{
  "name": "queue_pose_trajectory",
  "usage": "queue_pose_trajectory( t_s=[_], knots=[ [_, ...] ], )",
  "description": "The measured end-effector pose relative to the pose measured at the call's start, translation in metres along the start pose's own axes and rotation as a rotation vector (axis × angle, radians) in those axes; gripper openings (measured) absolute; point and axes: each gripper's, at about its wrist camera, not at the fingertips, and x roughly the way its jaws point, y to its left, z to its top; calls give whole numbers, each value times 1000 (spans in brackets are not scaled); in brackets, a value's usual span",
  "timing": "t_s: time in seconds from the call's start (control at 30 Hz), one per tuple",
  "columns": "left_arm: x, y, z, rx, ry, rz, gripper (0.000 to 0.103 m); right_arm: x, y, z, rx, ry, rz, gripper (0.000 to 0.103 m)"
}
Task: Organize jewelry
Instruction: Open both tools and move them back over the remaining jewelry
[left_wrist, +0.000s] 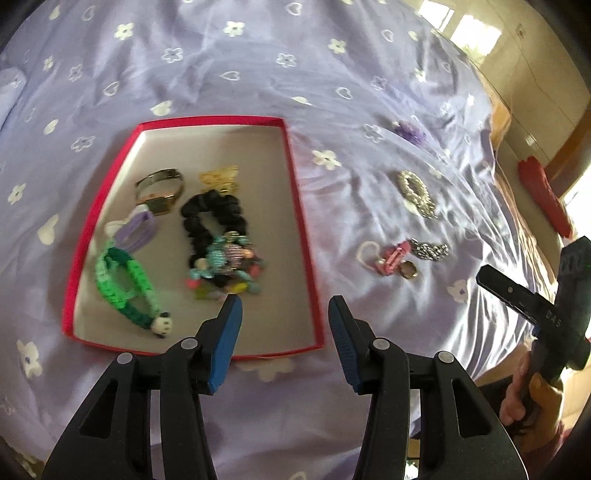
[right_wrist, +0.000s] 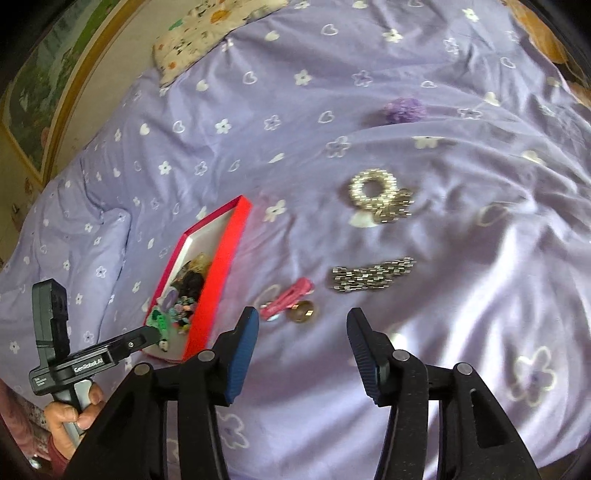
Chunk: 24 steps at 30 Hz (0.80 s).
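A red-rimmed box (left_wrist: 299, 206) (right_wrist: 221, 258) lies on the purple bedspread. Inside it are a gold watch (left_wrist: 160, 192), a black scrunchie (left_wrist: 214, 218), a beaded bracelet (left_wrist: 229, 266), a green woven band (left_wrist: 125, 288) and a purple clip (left_wrist: 135, 227). On the cloth to its right lie a pearl bracelet (left_wrist: 415, 192) (right_wrist: 375, 190), a silver chain (left_wrist: 430, 249) (right_wrist: 371, 275), a pink clip (left_wrist: 393, 256) (right_wrist: 288, 295), a gold ring (left_wrist: 410, 271) (right_wrist: 303, 312) and a purple scrunchie (left_wrist: 408, 131) (right_wrist: 404, 109). My left gripper (left_wrist: 285, 310) hovers open over the box's near right corner. My right gripper (right_wrist: 303, 325) is open and empty, just short of the ring.
A floral pillow (right_wrist: 207, 33) lies at the far end of the bed. A red cloth (left_wrist: 543, 195) hangs past the bed's right edge beside wooden furniture. A hand (right_wrist: 70, 413) holds the left gripper's handle at the lower left of the right wrist view.
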Motion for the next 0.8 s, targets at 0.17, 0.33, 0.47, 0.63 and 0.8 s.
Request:
queue_pose_trajectory(
  t_s=[0.17, 0.33, 0.47, 0.63, 0.8],
  knots=[
    [8, -23, 3, 58, 9, -13, 47, 0, -14, -1, 3, 7, -20, 54],
    [24, -51, 7, 145, 36, -21, 47, 8, -20, 2, -37, 40, -52, 54],
    [40, -72, 9, 224, 66, -18, 47, 15, -22, 5, -83, 64, -80, 54],
    [62, -95, 13, 319, 94, -2, 47, 25, -23, 14, -148, 87, -109, 57],
    [85, -106, 21, 379, 122, 21, 47, 41, -18, 23, -293, 147, -148, 61]
  ],
)
